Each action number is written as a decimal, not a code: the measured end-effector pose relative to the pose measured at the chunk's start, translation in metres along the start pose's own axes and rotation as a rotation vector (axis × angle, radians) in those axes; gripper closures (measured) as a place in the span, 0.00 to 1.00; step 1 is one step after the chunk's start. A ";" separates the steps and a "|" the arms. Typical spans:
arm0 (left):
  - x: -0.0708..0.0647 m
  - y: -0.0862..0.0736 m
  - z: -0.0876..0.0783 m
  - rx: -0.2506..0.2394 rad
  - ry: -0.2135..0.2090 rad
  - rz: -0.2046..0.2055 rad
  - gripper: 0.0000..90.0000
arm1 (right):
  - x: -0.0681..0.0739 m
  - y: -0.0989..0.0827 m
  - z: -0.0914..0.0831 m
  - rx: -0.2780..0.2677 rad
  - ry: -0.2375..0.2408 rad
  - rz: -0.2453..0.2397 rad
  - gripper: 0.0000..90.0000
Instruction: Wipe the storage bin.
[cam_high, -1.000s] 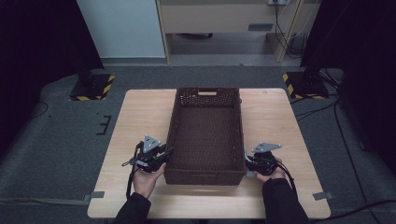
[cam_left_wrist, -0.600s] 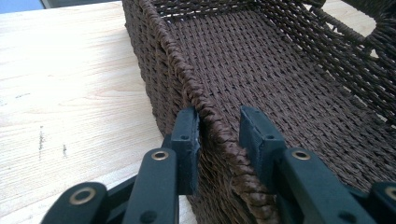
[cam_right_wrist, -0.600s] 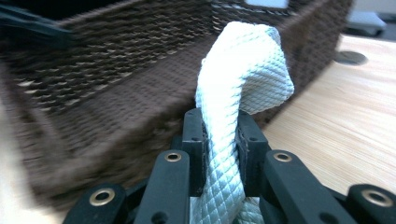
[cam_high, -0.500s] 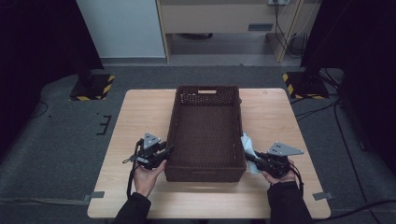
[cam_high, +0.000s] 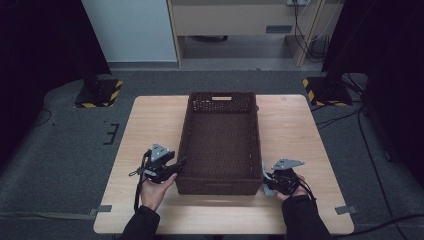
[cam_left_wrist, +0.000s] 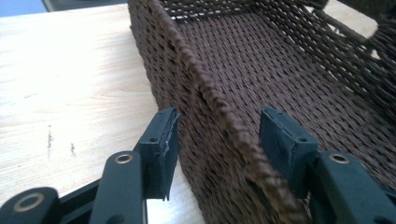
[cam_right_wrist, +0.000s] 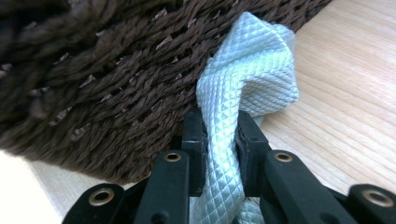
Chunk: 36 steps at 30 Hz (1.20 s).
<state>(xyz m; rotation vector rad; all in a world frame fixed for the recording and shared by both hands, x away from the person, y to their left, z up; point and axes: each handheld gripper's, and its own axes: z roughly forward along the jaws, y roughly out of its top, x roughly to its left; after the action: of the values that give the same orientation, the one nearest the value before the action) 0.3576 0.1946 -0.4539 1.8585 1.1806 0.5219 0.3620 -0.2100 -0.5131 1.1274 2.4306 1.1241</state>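
Since the earlier frames the left hand-held gripper (cam_high: 181, 161) has let go of the basket's side wall: its jaws have just been opening, and they now stand wide apart, one outside the wall and one inside, with the braided rim (cam_left_wrist: 219, 109) running between them and touching neither pad. Over the same stretch the right hand-held gripper (cam_high: 263, 178) came away from the basket's near right corner with a pale cloth in its jaws, swung outward, and now sits close beside that corner again.

The brown woven basket (cam_high: 220, 141) stands on the desk (cam_high: 150, 120) between the two hand-held grippers, its long sides running away from the person. The left hand-held gripper reaches in from the basket's left near corner, level with the top of the wall. In the left gripper view the outer pad (cam_left_wrist: 161, 149) hangs just off the weave and the inner pad (cam_left_wrist: 282, 142) is further clear, over the basket floor.

The right hand-held gripper is clamped tight on the white cloth (cam_right_wrist: 250, 79), a quilted, diamond-patterned fabric. The pads (cam_right_wrist: 194, 140) pinch a narrow fold of it; above them the cloth bunches into a rounded loop that leans against the basket's outer wall (cam_right_wrist: 116, 84). In the high view the cloth (cam_high: 263, 172) shows as a pale strip just ahead of that hand-held gripper, against the basket's right side, above the bare desk.
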 end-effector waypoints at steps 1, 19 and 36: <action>0.000 -0.001 0.000 0.002 -0.005 0.002 0.53 | -0.001 0.001 -0.003 -0.015 0.001 0.006 0.86; -0.011 0.001 -0.001 0.009 0.026 0.005 0.78 | 0.011 0.001 -0.047 -0.242 0.028 0.000 0.86; -0.006 0.004 0.005 0.025 0.019 -0.001 0.74 | 0.013 0.001 -0.043 -0.202 0.030 -0.001 0.86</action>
<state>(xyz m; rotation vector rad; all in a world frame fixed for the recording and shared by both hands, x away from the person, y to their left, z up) 0.3605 0.1860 -0.4530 1.8781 1.2059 0.5270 0.3322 -0.2240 -0.4820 1.0527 2.2765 1.3596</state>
